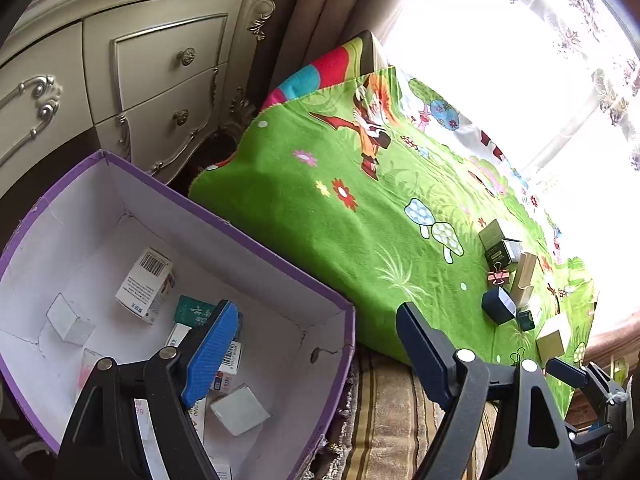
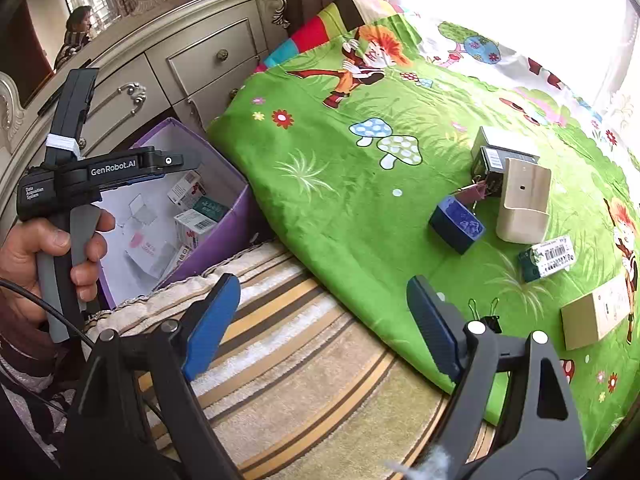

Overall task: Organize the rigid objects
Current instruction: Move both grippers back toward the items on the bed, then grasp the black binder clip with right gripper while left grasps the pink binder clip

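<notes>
A purple box (image 1: 256,240) with a white inside holds several small cartons; it also shows in the right wrist view (image 2: 224,236). My left gripper (image 1: 316,344) is open and empty over the box's right rim. My right gripper (image 2: 324,320) is open and empty above the striped rug. On the green blanket (image 2: 340,208) lie a dark blue box (image 2: 456,224), a beige holder (image 2: 524,204), a dark carton (image 2: 500,156), a green carton (image 2: 546,258), a tan box (image 2: 596,312), a pink binder clip (image 2: 474,194) and a black binder clip (image 2: 490,318).
A cream dresser (image 1: 152,80) stands behind the purple box. A striped rug (image 2: 304,360) lies in front of the blanket. A bright window with curtains (image 1: 540,60) is at the right. The left hand-held gripper (image 2: 76,184) shows in the right wrist view.
</notes>
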Motion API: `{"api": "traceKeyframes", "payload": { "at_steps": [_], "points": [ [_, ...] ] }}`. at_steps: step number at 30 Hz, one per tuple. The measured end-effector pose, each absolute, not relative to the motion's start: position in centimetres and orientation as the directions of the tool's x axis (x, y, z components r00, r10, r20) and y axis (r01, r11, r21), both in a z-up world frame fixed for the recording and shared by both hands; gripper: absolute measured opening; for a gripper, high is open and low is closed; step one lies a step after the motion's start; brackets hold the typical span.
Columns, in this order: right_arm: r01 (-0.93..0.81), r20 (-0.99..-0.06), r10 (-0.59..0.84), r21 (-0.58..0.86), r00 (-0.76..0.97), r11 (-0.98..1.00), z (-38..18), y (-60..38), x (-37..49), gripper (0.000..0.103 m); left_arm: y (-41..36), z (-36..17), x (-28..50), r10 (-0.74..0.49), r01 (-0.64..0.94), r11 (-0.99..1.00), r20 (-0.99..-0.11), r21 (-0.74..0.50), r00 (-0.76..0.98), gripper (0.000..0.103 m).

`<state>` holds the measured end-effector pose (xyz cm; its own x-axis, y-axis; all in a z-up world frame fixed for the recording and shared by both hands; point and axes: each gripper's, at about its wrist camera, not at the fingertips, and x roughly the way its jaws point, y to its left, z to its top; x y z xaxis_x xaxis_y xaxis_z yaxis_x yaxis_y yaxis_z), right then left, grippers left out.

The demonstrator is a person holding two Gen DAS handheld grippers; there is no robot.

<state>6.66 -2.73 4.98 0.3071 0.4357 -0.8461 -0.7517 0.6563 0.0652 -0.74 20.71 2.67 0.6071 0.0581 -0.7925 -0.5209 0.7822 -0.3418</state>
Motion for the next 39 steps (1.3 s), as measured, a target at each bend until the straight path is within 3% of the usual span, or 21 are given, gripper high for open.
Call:
{"api": "traceKeyframes", "payload": {
  "at_steps": [18, 25, 33, 39],
  "points": [
    [-0.579, -0.870, 0.376, 0.135, 0.320, 0.804, 0.9, -10.9, 12.9, 0.086, 10.1, 3.7, 7.7, -0.117, -0.258, 0.909, -0.795, -0.328, 0.596, 0.082],
    [-0.567, -0.873, 0.405, 0.196, 0.270, 0.800, -0.5, -11.4, 13.7, 0.073, 6.4, 4.1, 11.2, -0.137, -0.148, 0.951, -0.798, -0.272, 0.587, 0.082],
    [-0.564, -0.863, 0.436, 0.234, 0.255, 0.792, -1.2, -11.4, 14.1, 0.068, 3.6, 3.9, 16.0, -0.141, -0.051, 0.977, -0.810, -0.206, 0.569, 0.065],
    [-0.560, -0.854, 0.451, 0.248, 0.258, 0.790, -1.4, -11.6, 14.3, 0.060, 2.6, 2.8, 18.7, -0.123, -0.023, 0.987, -0.827, -0.162, 0.548, 0.059]
  ]
}}
